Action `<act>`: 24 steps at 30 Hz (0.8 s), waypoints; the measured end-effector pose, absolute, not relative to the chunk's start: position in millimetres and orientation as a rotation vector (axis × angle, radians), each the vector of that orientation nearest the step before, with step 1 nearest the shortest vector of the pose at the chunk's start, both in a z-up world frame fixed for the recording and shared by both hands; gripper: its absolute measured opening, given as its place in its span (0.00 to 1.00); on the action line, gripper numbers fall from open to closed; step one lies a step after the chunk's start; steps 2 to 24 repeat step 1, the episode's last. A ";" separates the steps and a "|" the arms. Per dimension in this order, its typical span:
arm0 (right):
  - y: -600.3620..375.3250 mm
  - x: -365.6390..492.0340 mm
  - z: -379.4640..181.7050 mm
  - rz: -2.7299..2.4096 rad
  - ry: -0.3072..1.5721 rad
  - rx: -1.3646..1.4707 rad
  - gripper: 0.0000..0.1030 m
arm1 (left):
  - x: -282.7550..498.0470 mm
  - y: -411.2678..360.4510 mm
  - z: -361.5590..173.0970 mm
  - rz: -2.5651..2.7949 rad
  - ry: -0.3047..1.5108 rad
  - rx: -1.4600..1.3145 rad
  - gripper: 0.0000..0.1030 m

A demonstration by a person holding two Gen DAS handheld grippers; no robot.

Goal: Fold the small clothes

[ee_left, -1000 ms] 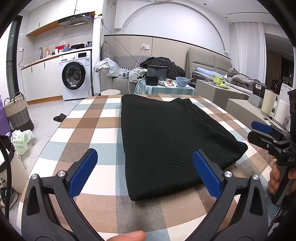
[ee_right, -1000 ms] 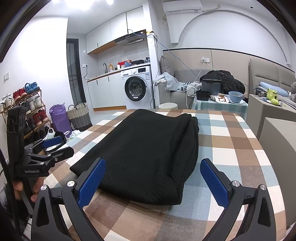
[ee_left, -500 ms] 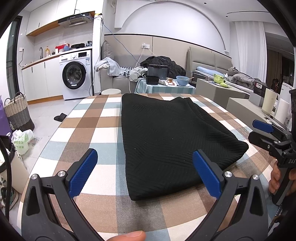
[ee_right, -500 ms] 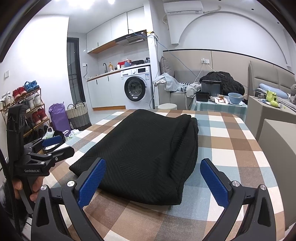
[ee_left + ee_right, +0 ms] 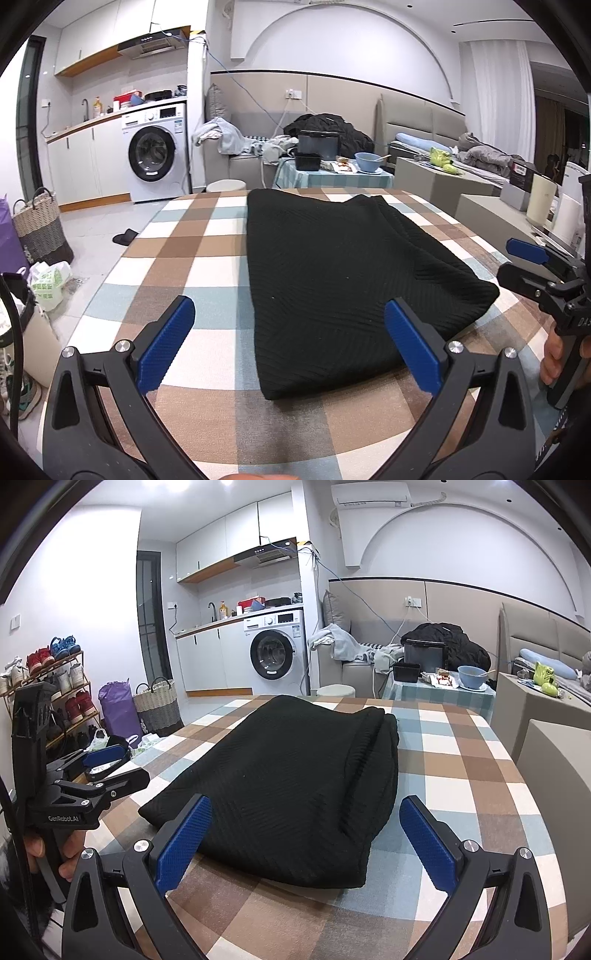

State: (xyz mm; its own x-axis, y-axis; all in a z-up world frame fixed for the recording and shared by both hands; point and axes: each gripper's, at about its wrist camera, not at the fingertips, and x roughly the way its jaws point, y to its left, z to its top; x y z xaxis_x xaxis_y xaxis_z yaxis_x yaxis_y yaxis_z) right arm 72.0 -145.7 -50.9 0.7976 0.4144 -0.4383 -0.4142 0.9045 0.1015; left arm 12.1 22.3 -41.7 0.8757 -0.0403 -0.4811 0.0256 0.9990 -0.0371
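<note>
A black knit garment (image 5: 343, 280) lies folded flat on the checked tablecloth (image 5: 184, 266); it also shows in the right wrist view (image 5: 295, 786). My left gripper (image 5: 291, 339) is open and empty, hovering just short of the garment's near left corner. My right gripper (image 5: 306, 834) is open and empty, hovering at the garment's near right edge. Each gripper appears in the other's view: the right gripper (image 5: 532, 266) at the right edge, the left gripper (image 5: 107, 764) at the left edge.
The table's rounded edge (image 5: 110, 258) drops to the floor on the left, with a woven basket (image 5: 40, 225) and bags below. A washing machine (image 5: 155, 151), a side table with a bowl (image 5: 369, 162) and a sofa stand beyond. A shoe rack (image 5: 48, 701) stands at the left.
Both grippers have drifted very slightly; the garment has not moved and both stay open.
</note>
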 end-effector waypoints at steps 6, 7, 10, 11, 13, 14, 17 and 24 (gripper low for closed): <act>-145.7 72.1 -50.9 0.444 0.470 0.000 1.00 | 12.0 22.8 -41.5 -0.040 0.504 -0.032 0.99; -145.7 72.1 -50.9 0.444 0.470 0.000 1.00 | 12.0 22.8 -41.5 -0.040 0.504 -0.032 0.99; -145.7 72.1 -50.9 0.444 0.470 0.000 1.00 | 12.0 22.8 -41.5 -0.040 0.504 -0.032 0.99; -145.7 72.1 -50.9 0.444 0.470 0.000 1.00 | 12.0 22.8 -41.5 -0.040 0.504 -0.032 0.99; -145.7 72.1 -50.9 0.444 0.470 0.000 1.00 | 12.0 22.8 -41.5 -0.040 0.504 -0.032 0.99; -145.7 72.1 -50.9 0.444 0.470 0.000 1.00 | 12.0 22.8 -41.5 -0.040 0.504 -0.032 0.99; -145.7 72.1 -50.9 0.444 0.470 0.000 1.00 | 12.0 22.8 -41.5 -0.040 0.504 -0.032 0.99; -145.7 72.1 -50.9 0.444 0.470 0.000 1.00 | 12.0 22.8 -41.5 -0.040 0.504 -0.032 0.99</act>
